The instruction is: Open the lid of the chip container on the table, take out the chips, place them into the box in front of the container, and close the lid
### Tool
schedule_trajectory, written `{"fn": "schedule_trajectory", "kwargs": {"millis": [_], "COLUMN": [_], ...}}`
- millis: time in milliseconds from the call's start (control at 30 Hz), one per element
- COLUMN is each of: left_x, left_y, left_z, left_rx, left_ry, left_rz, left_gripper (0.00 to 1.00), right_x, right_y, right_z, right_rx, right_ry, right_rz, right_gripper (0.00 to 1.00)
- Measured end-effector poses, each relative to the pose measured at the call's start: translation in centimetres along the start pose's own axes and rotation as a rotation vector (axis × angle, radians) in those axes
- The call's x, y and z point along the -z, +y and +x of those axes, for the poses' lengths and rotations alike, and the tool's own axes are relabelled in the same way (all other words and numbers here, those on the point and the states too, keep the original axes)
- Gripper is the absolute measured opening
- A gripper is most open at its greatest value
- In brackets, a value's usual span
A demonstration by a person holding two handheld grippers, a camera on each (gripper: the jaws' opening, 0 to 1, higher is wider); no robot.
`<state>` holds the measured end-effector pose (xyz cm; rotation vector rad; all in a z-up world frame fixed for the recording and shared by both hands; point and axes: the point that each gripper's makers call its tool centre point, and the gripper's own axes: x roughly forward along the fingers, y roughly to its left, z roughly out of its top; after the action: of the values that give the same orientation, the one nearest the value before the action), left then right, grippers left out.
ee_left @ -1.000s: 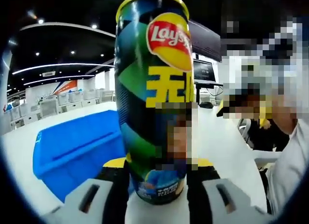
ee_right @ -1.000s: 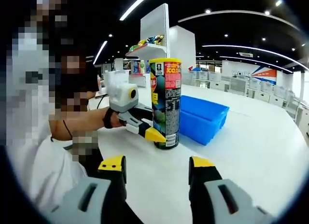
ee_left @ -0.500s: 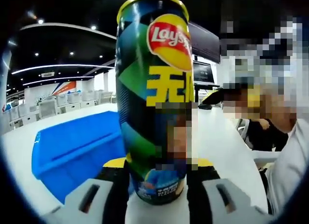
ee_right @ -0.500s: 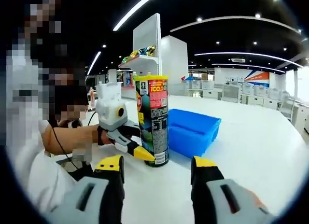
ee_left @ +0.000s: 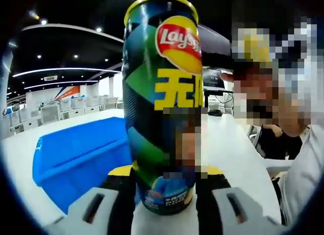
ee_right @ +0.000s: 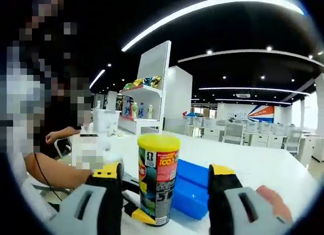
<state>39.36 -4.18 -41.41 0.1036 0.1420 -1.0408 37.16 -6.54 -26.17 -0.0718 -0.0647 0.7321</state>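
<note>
The left gripper (ee_left: 164, 182) is clamping the chip container (ee_left: 162, 101) low on its body, at the bottom centre of the left gripper view. In the right gripper view the right gripper (ee_right: 164, 177) is standing unclenched and empty, one jaw on each side of the container's yellow lid (ee_right: 158, 142), slightly nearer the camera. The blue box (ee_right: 195, 189) is lying just behind the container on the white table (ee_right: 238, 164). I think the right jaws should close level on the lid rim while the left is holding the base firmly, so nothing is tipping.
</note>
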Motion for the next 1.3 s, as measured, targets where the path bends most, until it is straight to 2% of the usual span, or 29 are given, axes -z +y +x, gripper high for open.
{"fn": "schedule_trajectory", "kwargs": {"millis": [167, 333, 433, 600, 700, 900, 1300], "left_x": [0.0, 0.0, 0.0, 0.0, 0.0, 0.0, 0.0], "left_y": [0.0, -0.1, -0.1, -0.1, -0.1, 0.0, 0.0], "left_z": [0.0, 0.0, 0.0, 0.0, 0.0, 0.0, -0.1], "left_rx": [0.0, 0.001, -0.001, 0.0, -0.002, -0.003, -0.008], "left_ry": [-0.001, -0.001, -0.003, -0.004, -0.007, -0.007, -0.006], "left_rz": [-0.001, -0.003, -0.003, -0.005, -0.004, -0.007, -0.004], "left_gripper": [0.47, 0.47, 0.47, 0.47, 0.47, 0.47, 0.47], "right_x": [-1.0, -0.9, -1.0, -0.5, -0.7, -0.8, -0.9], "right_y": [0.7, 0.7, 0.5, 0.6, 0.7, 1.0, 0.9], "right_z": [2.0, 3.8, 4.1, 4.5, 4.5, 4.9, 4.8], "right_rx": [0.019, 0.019, 0.01, 0.012, 0.004, -0.005, 0.025], "right_ry": [-0.019, 0.002, 0.0, 0.02, 0.007, 0.005, -0.003], "right_rz": [-0.075, -0.058, -0.012, -0.011, 0.013, -0.002, 0.016], "right_gripper": [0.67, 0.64, 0.6, 0.56, 0.51, 0.49, 0.44]}}
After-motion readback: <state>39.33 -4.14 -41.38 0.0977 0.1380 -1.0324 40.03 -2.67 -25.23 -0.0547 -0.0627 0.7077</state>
